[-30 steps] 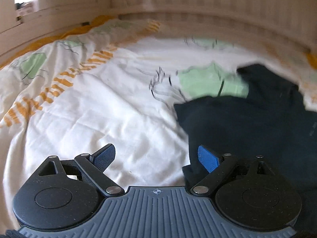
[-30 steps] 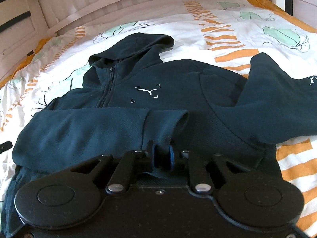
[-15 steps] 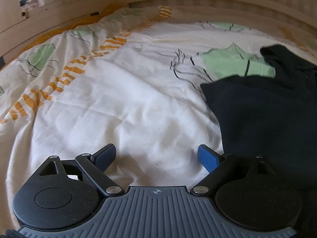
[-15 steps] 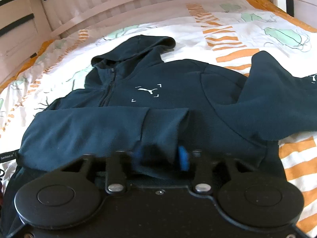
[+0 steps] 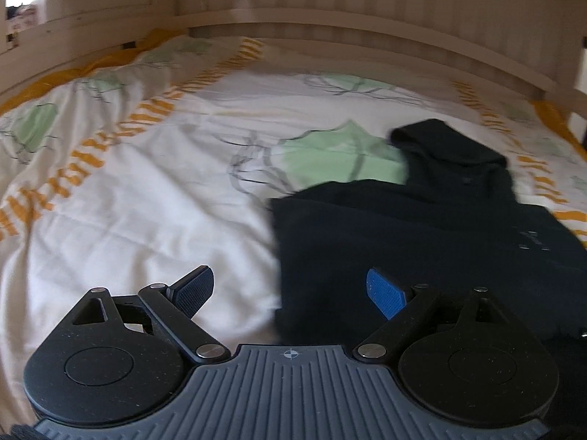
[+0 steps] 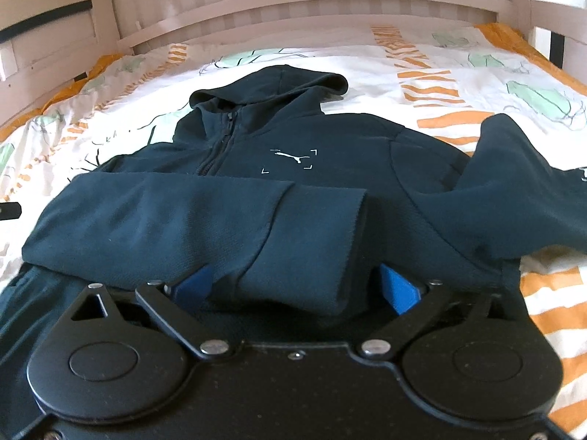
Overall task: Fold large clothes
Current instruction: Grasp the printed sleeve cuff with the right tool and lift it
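Observation:
A dark navy zip hoodie (image 6: pixel 330 146) lies face up on the bed, hood toward the headboard. One sleeve (image 6: pixel 205 227) is folded across the chest, its cuff (image 6: pixel 315 242) lying between my right gripper's fingers. My right gripper (image 6: pixel 293 286) is open, jaws standing on either side of the cuff. The other sleeve (image 6: pixel 521 190) spreads out to the right. In the left wrist view the hoodie (image 5: pixel 422 242) lies at right. My left gripper (image 5: pixel 290 289) is open and empty, hovering over the hoodie's left edge and the sheet.
The bed carries a white duvet (image 5: pixel 139 198) with orange stripes and green leaf prints. A pale wooden slatted headboard (image 6: pixel 315 3) and side rails (image 5: pixel 73 36) ring the bed. A small dark object (image 6: pixel 9 211) sits at the left edge of the right wrist view.
My right gripper, shut on the cuff a second ago, has opened and let it go. My left gripper has swung its view right toward the hoodie.

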Demonstrator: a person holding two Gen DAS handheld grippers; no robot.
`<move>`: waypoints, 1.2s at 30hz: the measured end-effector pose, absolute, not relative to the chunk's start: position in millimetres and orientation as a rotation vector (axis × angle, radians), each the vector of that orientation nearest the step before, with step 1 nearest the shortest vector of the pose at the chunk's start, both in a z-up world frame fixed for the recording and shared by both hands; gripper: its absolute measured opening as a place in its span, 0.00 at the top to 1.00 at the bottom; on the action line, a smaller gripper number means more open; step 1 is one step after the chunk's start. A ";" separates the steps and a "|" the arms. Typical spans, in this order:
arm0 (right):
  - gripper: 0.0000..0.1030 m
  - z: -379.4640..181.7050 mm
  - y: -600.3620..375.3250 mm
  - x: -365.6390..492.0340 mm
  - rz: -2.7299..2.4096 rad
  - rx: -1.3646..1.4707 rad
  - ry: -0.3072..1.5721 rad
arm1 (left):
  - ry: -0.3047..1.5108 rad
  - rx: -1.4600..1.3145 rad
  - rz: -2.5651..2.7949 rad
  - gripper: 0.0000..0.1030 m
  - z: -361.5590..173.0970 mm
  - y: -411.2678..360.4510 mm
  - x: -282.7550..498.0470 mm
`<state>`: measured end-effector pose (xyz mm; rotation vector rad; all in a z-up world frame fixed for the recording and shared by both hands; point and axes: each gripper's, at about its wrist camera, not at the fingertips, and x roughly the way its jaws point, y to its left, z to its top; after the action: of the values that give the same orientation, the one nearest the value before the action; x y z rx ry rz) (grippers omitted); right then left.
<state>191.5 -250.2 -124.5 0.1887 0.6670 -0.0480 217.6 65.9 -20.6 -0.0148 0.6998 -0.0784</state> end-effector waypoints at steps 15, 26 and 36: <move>0.05 -87.5 -337.2 124.0 -0.173 0.336 0.668 | 0.732 0.042 -0.292 0.11 -34.8 -63.3 212.3; 0.02 -89.2 -473.4 121.3 -0.510 0.457 0.633 | 0.740 0.191 -0.341 0.11 -67.2 -135.8 222.6; 0.02 -115.2 -561.8 135.5 -0.663 0.590 0.615 | 0.719 0.144 -0.318 0.00 -89.8 -132.4 221.6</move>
<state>135.5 -561.8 -115.2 0.5896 0.6145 -0.6626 221.6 -132.4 -89.8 0.1441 0.7187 -0.3184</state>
